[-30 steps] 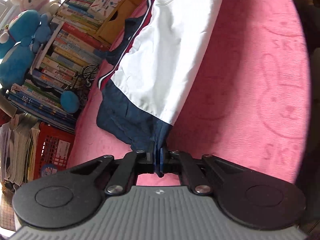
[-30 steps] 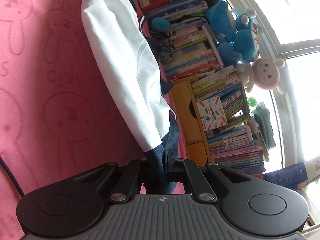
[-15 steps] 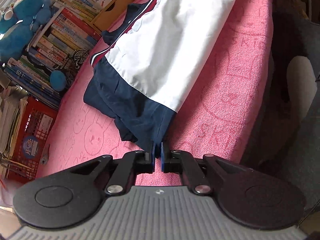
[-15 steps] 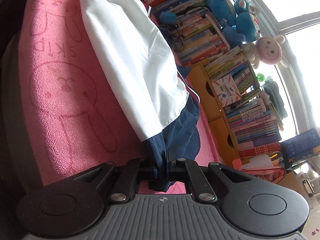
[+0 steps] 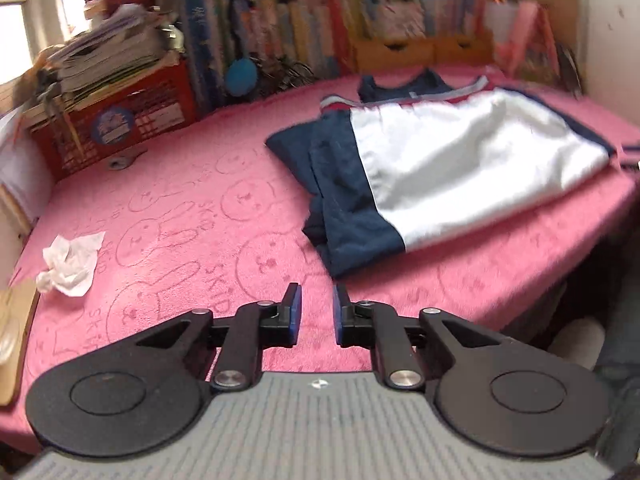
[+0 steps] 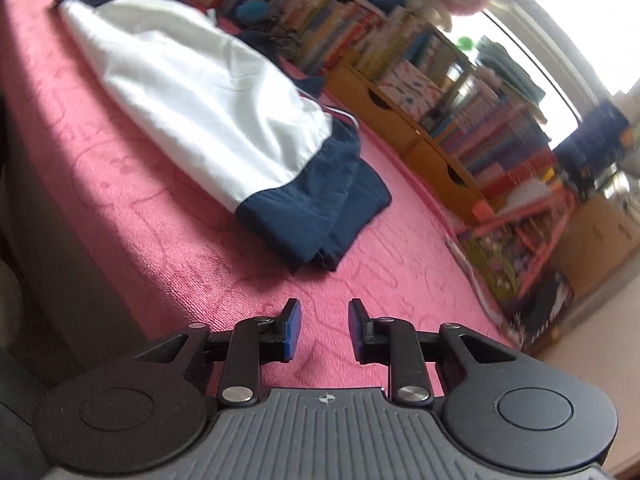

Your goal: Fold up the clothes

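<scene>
Daylit and bright, with blown-out glare from the window [image 6: 540,32] at upper right of the right wrist view. Motion-blurred across the bookshelf [image 5: 320,28] and the garment's [image 5: 460,168] edges. Soft shadow along the pink cover's [image 6: 92,184] near edge. Heavily bowed by fisheye distortion, dark at corners.

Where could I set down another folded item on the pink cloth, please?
Free: the pink cloth between the tissue, the red crate and the garment, and beyond its navy end in the right view. Crowded: the back edge along the books.
</scene>
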### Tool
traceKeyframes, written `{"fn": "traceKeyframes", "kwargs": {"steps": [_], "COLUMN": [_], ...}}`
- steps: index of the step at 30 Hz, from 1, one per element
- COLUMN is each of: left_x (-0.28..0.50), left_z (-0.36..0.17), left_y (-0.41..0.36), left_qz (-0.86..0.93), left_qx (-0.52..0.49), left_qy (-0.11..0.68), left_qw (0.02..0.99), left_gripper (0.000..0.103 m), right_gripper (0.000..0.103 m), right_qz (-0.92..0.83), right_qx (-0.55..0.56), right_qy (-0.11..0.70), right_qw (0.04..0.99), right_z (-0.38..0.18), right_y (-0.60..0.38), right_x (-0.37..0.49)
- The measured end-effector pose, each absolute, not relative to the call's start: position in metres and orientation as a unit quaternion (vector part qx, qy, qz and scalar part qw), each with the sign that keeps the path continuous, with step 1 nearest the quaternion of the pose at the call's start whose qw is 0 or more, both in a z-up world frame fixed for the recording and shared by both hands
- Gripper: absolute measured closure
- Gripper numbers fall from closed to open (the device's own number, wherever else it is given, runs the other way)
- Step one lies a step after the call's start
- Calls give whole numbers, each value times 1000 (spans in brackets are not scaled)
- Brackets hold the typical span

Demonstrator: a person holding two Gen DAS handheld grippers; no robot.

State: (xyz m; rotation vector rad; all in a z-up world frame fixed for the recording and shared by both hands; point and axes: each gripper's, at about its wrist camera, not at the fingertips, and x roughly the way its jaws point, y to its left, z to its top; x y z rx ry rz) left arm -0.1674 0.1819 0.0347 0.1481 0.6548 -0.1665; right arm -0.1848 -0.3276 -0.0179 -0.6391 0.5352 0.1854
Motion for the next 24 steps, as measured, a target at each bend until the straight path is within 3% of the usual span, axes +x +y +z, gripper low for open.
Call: {"fn": "traceKeyframes", "kwargs": {"steps": [4,6,7,14,18,24], "left_x": [-162,-154,-149,-102,-90,-96], "left_z": [40,36,34,-2,-25,-38], "left_y": [149,121,107,46,27,24], "left_qz": [-61,-73,-78,-69,-27,-2], "left_qx": [24,21,20,-31,8,63], "left_qy": [265,237,222,199,223,229], "left_qw": [962,969,972,977,974,971], "left_gripper": [63,47,45,42,42,39], "right_gripper": [63,59,58,43,42,41], "right_qz": [45,38,37,60,99,77], "right_qx": [-118,-59,-43,31,35,-56], "right_qy": [250,217,198,106,137,184], "right_qw": [960,974,978,992,985,978], "right_z": [5,9,10,6,-9,-32], "right_y": [-343,-334,-326,-256,-220,-185], "right_x": [-191,-189,-187,-163,-141,-134]}}
